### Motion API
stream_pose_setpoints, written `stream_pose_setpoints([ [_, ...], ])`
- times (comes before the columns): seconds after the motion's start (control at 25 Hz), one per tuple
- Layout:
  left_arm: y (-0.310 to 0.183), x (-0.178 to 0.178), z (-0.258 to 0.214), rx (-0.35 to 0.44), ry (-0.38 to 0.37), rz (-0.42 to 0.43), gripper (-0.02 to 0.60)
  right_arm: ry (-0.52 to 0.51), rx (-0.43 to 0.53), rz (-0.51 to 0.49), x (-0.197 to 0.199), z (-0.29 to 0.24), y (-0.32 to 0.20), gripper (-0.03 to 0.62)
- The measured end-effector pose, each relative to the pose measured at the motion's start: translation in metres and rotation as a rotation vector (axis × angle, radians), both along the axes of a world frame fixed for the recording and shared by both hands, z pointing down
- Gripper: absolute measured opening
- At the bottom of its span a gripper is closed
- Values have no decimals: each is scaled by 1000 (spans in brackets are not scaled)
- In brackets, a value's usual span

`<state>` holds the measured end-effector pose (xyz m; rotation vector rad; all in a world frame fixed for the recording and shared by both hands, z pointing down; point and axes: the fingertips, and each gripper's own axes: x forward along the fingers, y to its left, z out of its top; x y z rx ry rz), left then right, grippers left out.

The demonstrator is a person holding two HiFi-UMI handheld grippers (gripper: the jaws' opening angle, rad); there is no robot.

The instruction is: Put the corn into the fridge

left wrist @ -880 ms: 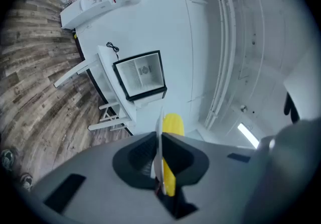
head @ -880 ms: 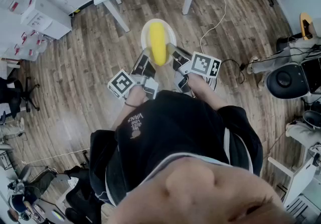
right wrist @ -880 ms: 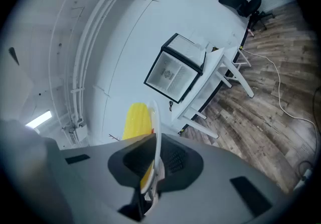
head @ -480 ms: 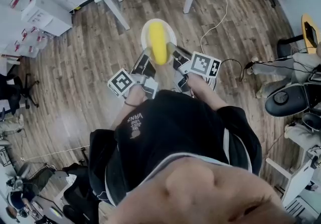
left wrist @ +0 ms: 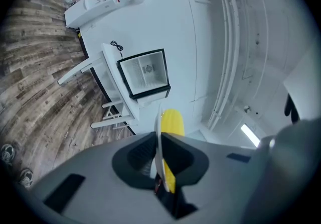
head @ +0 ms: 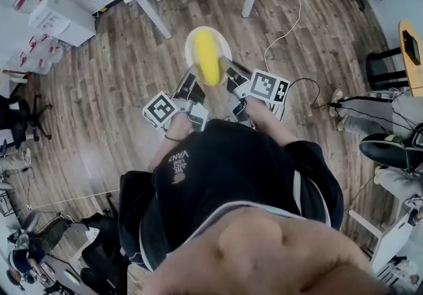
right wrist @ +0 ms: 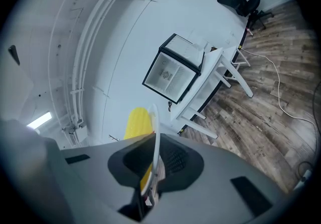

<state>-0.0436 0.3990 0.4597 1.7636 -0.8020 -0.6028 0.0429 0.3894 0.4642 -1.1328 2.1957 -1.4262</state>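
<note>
Head view is showing the corn lying on a white plate, carried above the wooden floor. Left tongs are pinching the plate's left rim and right tongs are pinching its right rim, both narrowed onto the thin edge. Fridge is sitting on the white counter ahead, well apart from the corn.

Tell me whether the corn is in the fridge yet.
Out. The corn lies on a plate held by the left gripper and right gripper; the fridge stands apart, on a table.
</note>
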Motion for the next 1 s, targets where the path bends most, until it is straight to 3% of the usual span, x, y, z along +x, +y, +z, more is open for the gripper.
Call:
stream_pose_setpoints([
  [1.0, 3, 39, 15, -20, 0, -44, 34, 5, -10, -66, 38, 14, -3, 29],
])
